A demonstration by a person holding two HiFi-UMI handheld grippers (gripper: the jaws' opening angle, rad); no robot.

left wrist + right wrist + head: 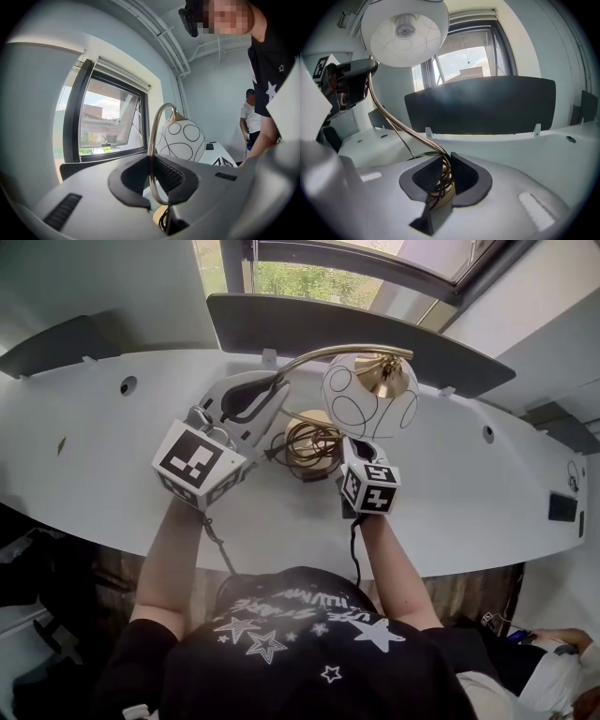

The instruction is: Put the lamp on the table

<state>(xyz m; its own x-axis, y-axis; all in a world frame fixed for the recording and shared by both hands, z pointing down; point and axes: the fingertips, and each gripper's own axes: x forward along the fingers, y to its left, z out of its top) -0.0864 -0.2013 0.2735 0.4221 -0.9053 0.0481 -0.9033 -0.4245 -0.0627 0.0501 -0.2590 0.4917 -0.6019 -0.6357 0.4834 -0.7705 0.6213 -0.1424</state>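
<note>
Brass-stemmed lamp (370,395) with a white globe shade sits at the frame's centre, its base and coiled cord (312,444) low over the white bench (469,474); whether it rests there I cannot tell. Left gripper (272,385) angles in from the lower left, its jaws clamped on the arched stem (152,154). Right gripper (349,442) points up-frame, its jaws closed on the cord at the base. Both bare forearms (173,549) reach forward from the bottom edge.

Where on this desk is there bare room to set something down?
Bare desk left of the left tool, out to the cable hole, and right of the right tool, toward the other hole. Crowded centre: lamp, coiled cord, both tools.
</note>
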